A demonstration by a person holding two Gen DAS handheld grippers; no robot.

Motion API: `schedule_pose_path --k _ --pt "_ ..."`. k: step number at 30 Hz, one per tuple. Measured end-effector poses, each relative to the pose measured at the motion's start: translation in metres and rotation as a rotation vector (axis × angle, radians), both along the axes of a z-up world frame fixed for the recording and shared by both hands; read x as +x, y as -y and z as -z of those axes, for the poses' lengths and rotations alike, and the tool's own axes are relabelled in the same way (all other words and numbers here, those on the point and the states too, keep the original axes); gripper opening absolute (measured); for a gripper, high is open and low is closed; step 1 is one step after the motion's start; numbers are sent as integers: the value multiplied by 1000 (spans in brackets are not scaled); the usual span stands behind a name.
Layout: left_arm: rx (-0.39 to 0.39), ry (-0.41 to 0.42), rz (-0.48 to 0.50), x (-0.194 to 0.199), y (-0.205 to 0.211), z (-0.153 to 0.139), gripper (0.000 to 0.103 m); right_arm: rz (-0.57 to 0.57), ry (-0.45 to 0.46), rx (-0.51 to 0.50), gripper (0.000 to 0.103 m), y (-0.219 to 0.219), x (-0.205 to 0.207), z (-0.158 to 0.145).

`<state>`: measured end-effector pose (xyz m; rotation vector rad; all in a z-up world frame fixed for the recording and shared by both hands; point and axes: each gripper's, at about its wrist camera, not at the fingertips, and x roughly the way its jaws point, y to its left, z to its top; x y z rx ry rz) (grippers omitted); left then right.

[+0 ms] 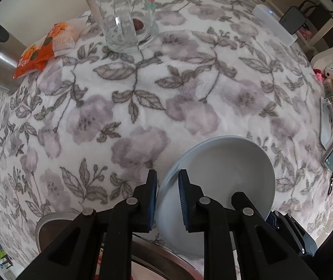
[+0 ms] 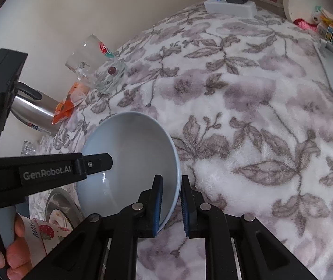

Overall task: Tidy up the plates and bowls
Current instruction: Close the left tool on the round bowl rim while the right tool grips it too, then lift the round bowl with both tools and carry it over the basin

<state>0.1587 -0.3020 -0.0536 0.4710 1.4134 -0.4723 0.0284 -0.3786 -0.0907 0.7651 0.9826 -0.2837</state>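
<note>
Both tongs clamp the pale blue bowl (image 1: 224, 175) by opposite rims: left tongs (image 1: 167, 200), right tongs (image 2: 170, 206). It hangs tilted above the floral-covered surface (image 1: 143, 81). A metal plate (image 2: 59, 207) below is half hidden.

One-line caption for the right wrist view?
Both grippers, right and left, pinch opposite rims of a tilted pale blue bowl above the floral blanket.

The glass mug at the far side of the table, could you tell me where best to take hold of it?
Grip the glass mug by its handle, which faces the near side in the left wrist view. Come in from that side, fingers either side of the loop. It stands upright, so lift straight up; the smooth round wall looks wide and slippery.
</note>
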Motion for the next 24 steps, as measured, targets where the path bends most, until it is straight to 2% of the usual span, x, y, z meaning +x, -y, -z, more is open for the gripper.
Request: schedule_pose_path --k 5,11,24 --pt "-39 25 4 -2 0 -18 19 6 22 0 16 1 -3 -11" --pt "-98 71 14 -8 -8 -47 19 -3 50 -60 16 -7 -6 -40" --pt "-255 157 -33 -23 -57 -100 19 -68 123 -126 16 -43 -11 -90"
